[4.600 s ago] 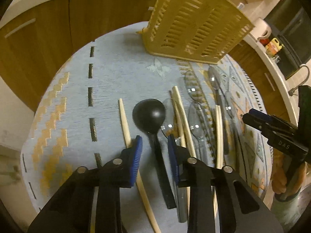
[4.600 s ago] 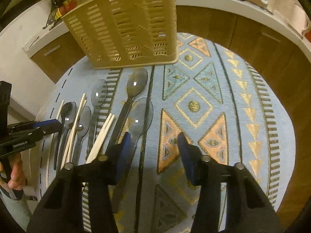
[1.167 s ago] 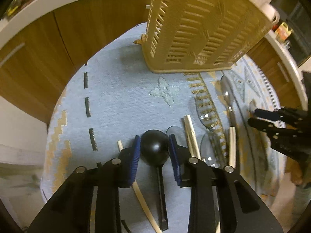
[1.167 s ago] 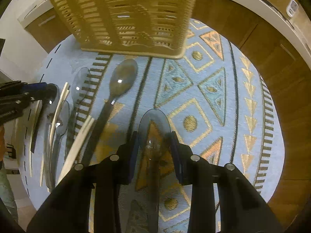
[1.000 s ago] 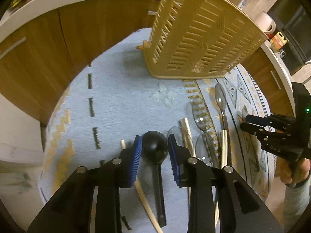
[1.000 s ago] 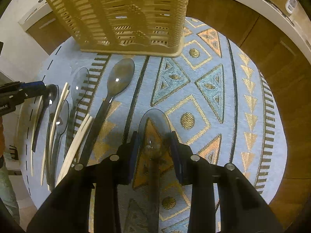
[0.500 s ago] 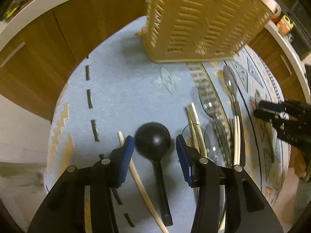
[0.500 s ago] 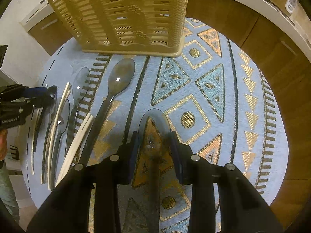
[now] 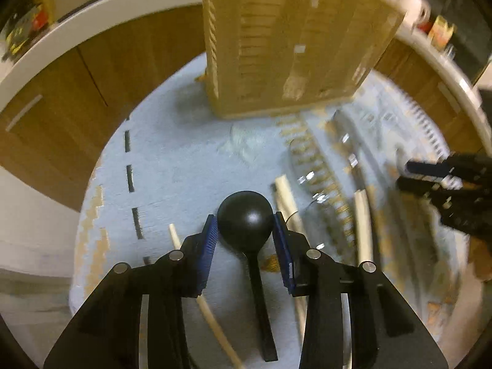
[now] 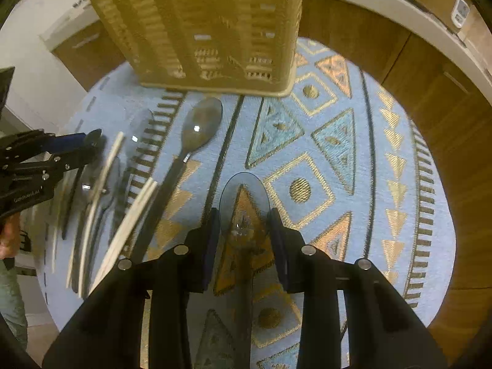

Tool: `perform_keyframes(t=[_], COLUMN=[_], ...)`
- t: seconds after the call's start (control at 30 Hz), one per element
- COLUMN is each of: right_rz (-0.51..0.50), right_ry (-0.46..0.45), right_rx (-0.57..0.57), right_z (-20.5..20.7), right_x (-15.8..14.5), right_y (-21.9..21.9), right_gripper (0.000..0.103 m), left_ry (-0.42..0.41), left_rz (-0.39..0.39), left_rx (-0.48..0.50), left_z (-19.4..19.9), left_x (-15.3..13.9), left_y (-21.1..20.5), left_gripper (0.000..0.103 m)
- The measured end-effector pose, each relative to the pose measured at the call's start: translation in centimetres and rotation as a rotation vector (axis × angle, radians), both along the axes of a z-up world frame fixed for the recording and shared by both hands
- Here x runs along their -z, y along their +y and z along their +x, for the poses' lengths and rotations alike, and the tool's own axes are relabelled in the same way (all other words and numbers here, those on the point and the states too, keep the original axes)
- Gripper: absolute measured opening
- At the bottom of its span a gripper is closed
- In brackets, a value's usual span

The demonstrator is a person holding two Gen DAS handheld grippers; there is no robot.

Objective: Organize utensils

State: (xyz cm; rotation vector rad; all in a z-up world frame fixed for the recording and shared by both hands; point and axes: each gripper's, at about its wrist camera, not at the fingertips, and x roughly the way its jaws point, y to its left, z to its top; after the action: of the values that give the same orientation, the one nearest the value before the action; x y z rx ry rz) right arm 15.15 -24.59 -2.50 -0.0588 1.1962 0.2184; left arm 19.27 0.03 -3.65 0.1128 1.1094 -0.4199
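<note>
**Black ladle and clear spoon framed by two grippers on a patterned cloth**

Black plastic forms the round bowl of a ladle (image 9: 245, 220) lying on a pale blue woven cloth (image 9: 184, 166) that covers the round surface. The left gripper (image 9: 245, 230) points steeply down at it, and its blue-padded fingers (image 9: 209, 243) are closing on either side of the bowl, so near that contact cannot be told. The ladle's straight handle runs back beneath the gripper.

Just beside the ladle lie pale chopsticks (image 9: 284, 190) and several clear plastic spoons (image 9: 310, 184), blurred in this view, laid roughly parallel.

Further right on the cloth, among gold and turquoise triangles, the right gripper (image 10: 244, 224) has its fingers (image 10: 212, 233) set narrowly around a transparent spoon (image 10: 244, 203); they appear to press on the edges of its bowl. A larger smoky spoon with a dark handle (image 10: 201, 129) lies to the left of it, with more chopsticks (image 10: 132, 224) beyond.

At the far edge of the cloth stands a tan slotted plastic basket (image 10: 209, 30). Wooden cabinet fronts (image 9: 61, 117) and a white worktop rim (image 9: 92, 21) curve around behind.
</note>
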Motion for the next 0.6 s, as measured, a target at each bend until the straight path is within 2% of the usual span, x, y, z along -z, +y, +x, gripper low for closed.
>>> perform_keyframes(t=[0.13,0.3,0.47,0.6], right_rz=[0.087,0.204,0.305,0.356], right_ry=[-0.108,-0.256,-0.356,-0.463], right_rx=[-0.008,-0.034,-0.040,-0.050], right_z=[-2.3,-5.3,-5.5,-4.7], right_x=[-2.5,-5.6,-8.6,-11.8], right_y=[-0.8,-1.3,-1.8,-1.8], right_gripper=[0.029,0.029,0.029,0.029], left_ry=[-0.122,-0.275,-0.423,-0.544], left_rz=[-0.124,-0.245,-0.314,-0.355], left_rx=[-0.032,-0.051,-0.089,-0.130], left_z=[-1.8,-3.8,-5.2,-5.2], left_x=[-3.0,-6.4,-9.4,-13.0], left_y=[1.4,1.1,0.4,0.5], left_gripper=[0.034,0.035,0.035,0.035])
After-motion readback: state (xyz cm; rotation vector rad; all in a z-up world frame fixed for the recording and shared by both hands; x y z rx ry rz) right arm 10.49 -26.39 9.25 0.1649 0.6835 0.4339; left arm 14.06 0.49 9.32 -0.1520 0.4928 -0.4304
